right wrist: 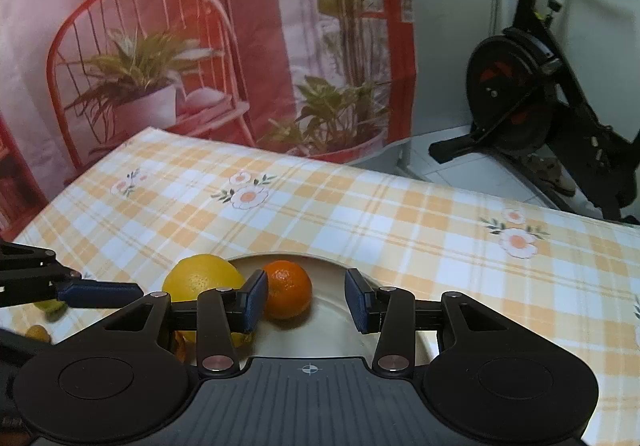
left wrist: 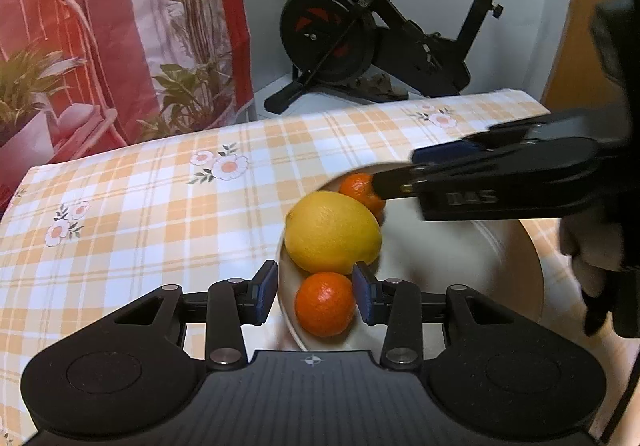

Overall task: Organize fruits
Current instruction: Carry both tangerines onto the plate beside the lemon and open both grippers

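Yellow lemon [left wrist: 333, 232] and two oranges sit in a white bowl [left wrist: 460, 286] on the bench [left wrist: 160, 206] (checked cloth). Left gripper [left wrist: 315, 292] and right gripper [right wrist: 306, 300] both hang open, touching nothing.

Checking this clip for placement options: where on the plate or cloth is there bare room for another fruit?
The plate's right half is bare, bordered by the lemon and its rim. The checked tablecloth left of and behind the plate is open too. The plate's left edge is crowded: lemon, two oranges and both grippers.
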The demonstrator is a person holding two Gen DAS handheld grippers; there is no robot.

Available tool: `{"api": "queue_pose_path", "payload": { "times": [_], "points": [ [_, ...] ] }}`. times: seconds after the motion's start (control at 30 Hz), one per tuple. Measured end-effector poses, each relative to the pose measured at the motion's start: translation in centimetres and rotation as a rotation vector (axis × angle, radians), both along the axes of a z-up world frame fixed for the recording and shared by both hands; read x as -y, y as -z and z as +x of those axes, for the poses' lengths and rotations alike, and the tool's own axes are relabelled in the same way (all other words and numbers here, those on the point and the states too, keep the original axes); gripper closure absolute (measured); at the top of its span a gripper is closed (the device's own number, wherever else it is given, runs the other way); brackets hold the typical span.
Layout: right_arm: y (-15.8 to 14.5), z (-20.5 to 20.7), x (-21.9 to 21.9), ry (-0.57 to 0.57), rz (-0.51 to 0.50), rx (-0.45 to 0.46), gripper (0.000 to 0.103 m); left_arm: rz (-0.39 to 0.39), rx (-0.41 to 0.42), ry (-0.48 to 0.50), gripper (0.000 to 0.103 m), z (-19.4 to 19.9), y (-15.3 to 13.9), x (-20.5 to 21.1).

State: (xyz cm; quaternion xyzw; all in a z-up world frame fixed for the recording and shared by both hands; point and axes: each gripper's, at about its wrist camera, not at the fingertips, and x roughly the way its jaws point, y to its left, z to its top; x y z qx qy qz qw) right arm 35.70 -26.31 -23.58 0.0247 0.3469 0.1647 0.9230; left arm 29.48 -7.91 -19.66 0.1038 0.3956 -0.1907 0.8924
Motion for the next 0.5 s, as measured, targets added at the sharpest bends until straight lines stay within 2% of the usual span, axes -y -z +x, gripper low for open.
{"api": "queue_pose_path", "payload": {
  "times": [0.23, 0.5],
  "points": [
    [-2.0, -3.4, 1.8, 0.043, 0.027, 0.035, 0.064, -0.045, 0.031, -0.013, 0.060, -1.2, -2.3, -0.6],
    [-3.3, -8.9, 2.3, 0.076, 0.060, 0.067, 0.063, -0.099, 0.062, -0.070, 0.060, -3.7, -5.7, -3.3]
  ]
}}
